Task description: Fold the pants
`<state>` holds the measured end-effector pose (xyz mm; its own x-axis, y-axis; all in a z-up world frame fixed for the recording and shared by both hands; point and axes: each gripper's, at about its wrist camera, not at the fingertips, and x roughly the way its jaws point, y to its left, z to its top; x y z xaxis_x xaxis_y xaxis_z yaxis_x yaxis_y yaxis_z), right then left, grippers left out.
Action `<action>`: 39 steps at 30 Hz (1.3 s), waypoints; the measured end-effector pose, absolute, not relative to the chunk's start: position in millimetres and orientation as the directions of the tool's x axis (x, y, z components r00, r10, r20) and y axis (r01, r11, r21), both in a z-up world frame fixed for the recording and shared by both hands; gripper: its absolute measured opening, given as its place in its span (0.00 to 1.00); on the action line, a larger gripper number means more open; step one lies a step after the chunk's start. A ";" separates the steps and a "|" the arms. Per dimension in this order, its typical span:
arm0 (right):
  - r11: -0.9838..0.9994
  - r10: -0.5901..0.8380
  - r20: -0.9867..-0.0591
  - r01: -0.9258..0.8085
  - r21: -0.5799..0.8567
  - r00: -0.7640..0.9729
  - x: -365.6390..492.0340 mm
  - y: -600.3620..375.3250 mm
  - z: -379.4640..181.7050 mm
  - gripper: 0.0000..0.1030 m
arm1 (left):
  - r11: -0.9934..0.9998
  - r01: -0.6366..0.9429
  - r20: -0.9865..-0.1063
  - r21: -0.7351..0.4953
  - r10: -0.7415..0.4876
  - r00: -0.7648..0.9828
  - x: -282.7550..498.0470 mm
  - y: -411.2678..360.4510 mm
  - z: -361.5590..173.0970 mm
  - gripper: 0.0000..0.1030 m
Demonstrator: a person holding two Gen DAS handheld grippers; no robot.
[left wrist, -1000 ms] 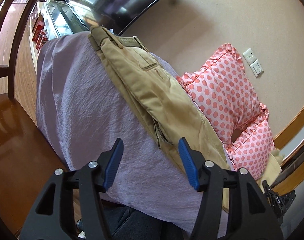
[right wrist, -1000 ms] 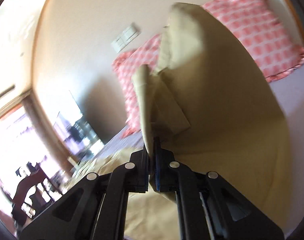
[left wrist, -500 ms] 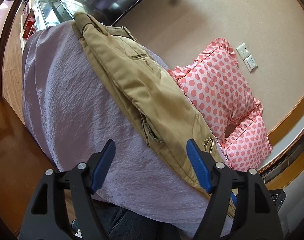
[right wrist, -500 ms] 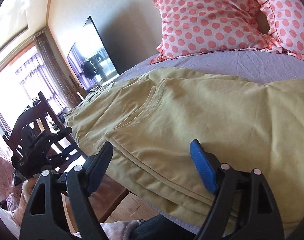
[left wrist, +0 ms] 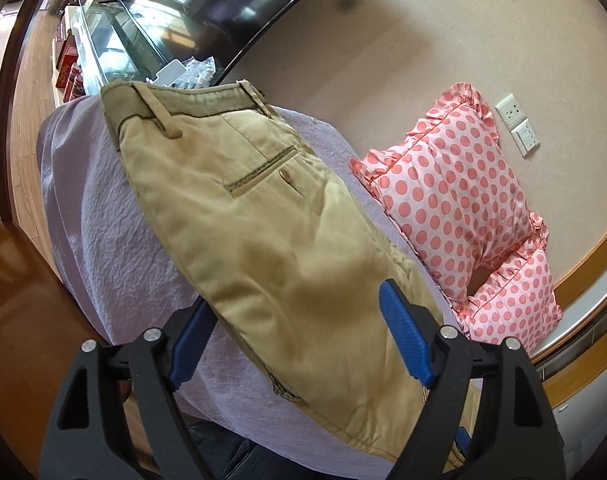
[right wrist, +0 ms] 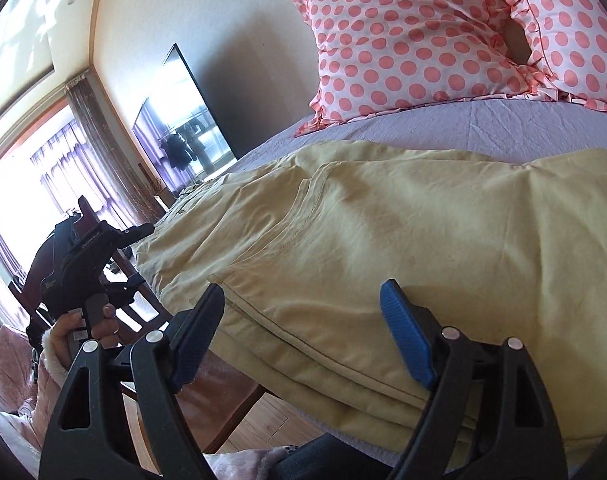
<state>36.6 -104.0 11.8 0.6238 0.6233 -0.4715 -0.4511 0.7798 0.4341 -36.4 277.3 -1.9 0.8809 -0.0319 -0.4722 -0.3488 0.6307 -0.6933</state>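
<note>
Khaki pants [left wrist: 263, 248], one pair, lie folded on the lavender bedspread [left wrist: 115, 240] and fill the centre of both views; in the left wrist view we see the waistband at upper left and one welt back pocket [left wrist: 259, 172] below it. Our left gripper [left wrist: 299, 344] stands with its two blue-padded fingers spread wide over the near edge of the cloth, clasping nothing. Our right gripper [right wrist: 303, 336] is likewise spread wide above the layered hem edge [right wrist: 303, 332]. We count two pink polka-dot pillows [right wrist: 407, 40] at upper right, one wall-mounted television [right wrist: 183, 120], and two wall plates [left wrist: 517, 124].
</note>
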 end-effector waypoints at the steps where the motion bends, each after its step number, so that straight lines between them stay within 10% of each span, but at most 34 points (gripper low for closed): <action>1: 0.779 0.624 -0.471 -0.451 0.435 0.624 36.4 -104.3 11.8 0.79 | 0.617 -0.353 -0.468 -0.703 -0.029 0.883 -37.5 283.1 0.1 0.77; 13: 0.768 0.636 -0.452 -0.454 0.451 0.625 35.0 -108.3 11.6 0.80 | 0.568 -0.449 -0.505 -0.690 0.066 0.861 -24.2 324.9 19.2 0.72; 15: 0.762 0.642 -0.442 -0.455 0.461 0.626 33.7 -111.5 11.8 0.80 | 0.555 -0.478 -0.536 -0.681 0.067 0.841 -16.0 334.0 13.3 0.65; 18: 0.756 0.644 -0.423 -0.448 0.477 0.637 31.0 -119.8 12.9 0.80 | 0.577 -0.520 -0.567 -0.630 0.115 0.816 -10.2 336.3 10.2 0.18; 24: 0.768 0.604 -0.349 -0.406 0.496 0.716 17.5 -158.8 23.2 0.81 | 0.796 -0.413 -0.462 -0.442 0.193 0.866 1.0 272.2 81.0 0.08; 31: 0.812 0.414 -0.270 -0.218 0.541 0.869 -7.2 -240.0 30.4 0.82 | 0.972 0.057 -0.347 -0.230 -0.136 0.928 29.4 93.7 141.5 0.08; 39: 0.773 0.243 -0.288 -0.005 0.635 0.926 -27.9 -314.6 15.4 0.88 | 0.837 0.525 -0.614 -0.153 -0.497 0.614 40.3 -97.0 48.0 0.08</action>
<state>-27.9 -314.6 15.4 0.9263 0.2426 -0.2884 -0.0048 0.7727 0.6347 40.3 -97.0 48.0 0.6137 -0.4968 -0.6136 0.5246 0.8374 -0.1534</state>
